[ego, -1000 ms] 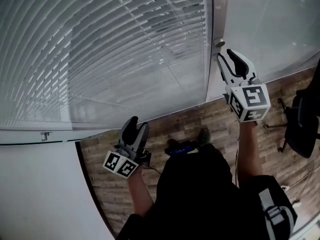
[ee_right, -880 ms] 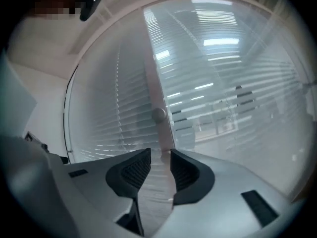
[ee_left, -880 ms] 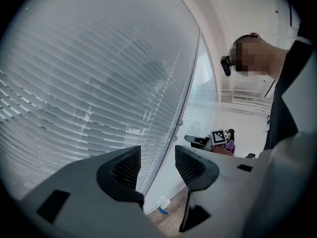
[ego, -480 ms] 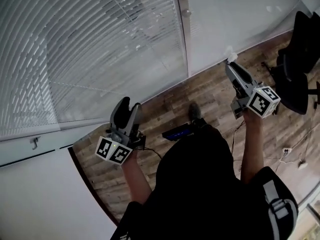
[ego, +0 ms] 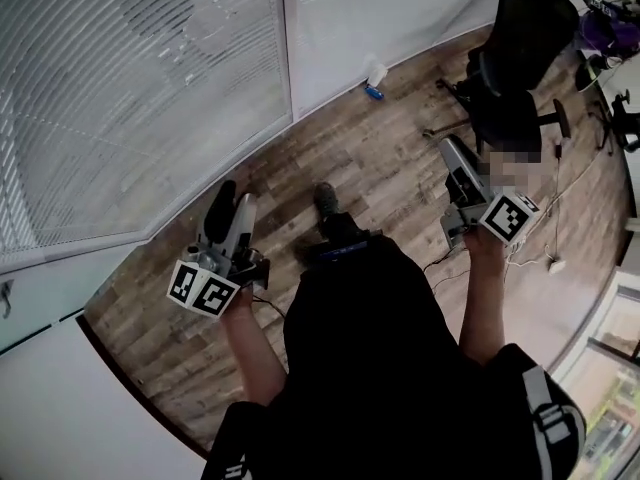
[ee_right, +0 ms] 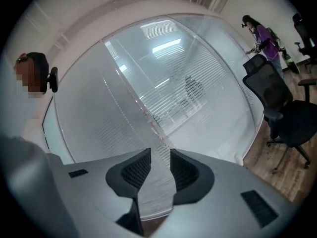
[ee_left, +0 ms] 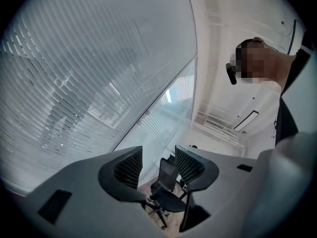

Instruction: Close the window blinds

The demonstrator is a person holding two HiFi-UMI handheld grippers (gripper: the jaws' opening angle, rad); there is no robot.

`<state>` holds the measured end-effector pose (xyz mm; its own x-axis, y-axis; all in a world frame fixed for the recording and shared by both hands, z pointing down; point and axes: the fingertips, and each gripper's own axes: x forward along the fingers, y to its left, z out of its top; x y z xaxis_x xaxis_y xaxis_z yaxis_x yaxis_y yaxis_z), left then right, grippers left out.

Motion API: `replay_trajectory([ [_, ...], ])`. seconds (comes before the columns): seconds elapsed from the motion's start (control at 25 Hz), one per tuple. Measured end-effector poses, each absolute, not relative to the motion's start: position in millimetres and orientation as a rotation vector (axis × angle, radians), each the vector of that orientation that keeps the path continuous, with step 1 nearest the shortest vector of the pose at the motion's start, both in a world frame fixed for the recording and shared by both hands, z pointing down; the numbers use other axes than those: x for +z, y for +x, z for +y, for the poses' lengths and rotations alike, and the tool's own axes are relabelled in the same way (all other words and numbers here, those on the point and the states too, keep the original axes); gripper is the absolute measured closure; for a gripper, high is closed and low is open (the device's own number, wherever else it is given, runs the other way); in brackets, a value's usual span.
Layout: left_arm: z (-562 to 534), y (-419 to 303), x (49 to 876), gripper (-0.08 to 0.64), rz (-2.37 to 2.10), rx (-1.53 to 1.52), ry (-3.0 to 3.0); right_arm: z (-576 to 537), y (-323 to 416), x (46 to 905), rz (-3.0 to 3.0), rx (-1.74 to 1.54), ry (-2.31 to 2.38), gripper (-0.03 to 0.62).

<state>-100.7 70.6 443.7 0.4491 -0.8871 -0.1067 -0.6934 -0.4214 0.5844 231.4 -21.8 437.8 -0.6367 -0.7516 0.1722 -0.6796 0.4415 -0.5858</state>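
Left gripper (ee_left: 158,163) jaws apart, gripping nothing; right gripper (ee_right: 159,168) parted too, empty. Thin white slatted blinds (ego: 120,98), brown wood-plank floor (ego: 380,158).

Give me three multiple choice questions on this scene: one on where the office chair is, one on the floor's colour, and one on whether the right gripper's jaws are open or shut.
1. In the head view, the black office chair stands:
A) at lower left
B) at upper right, beyond the right gripper
C) at bottom centre

2. The floor is:
A) brown wood planks
B) grey carpet
C) white tile

3. The right gripper's jaws are:
A) shut on a cord
B) shut, empty
C) apart, nothing between

Answers: B, the chair sits near the top right corner; A, brown plank seams show; C, the right gripper view shows a bare gap between the pads.
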Motion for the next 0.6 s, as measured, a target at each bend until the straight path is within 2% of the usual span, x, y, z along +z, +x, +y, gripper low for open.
replay_trajectory([
  [0.36,87,-87,413,0.344,-1.431,-0.625,2.299,-21,251,397,2.597,-0.801,-1.149,0.463],
  [0.6,88,-23,411,0.344,-1.494,-0.583,2.281,-20,309,407,2.631,-0.811,-1.075,0.463],
])
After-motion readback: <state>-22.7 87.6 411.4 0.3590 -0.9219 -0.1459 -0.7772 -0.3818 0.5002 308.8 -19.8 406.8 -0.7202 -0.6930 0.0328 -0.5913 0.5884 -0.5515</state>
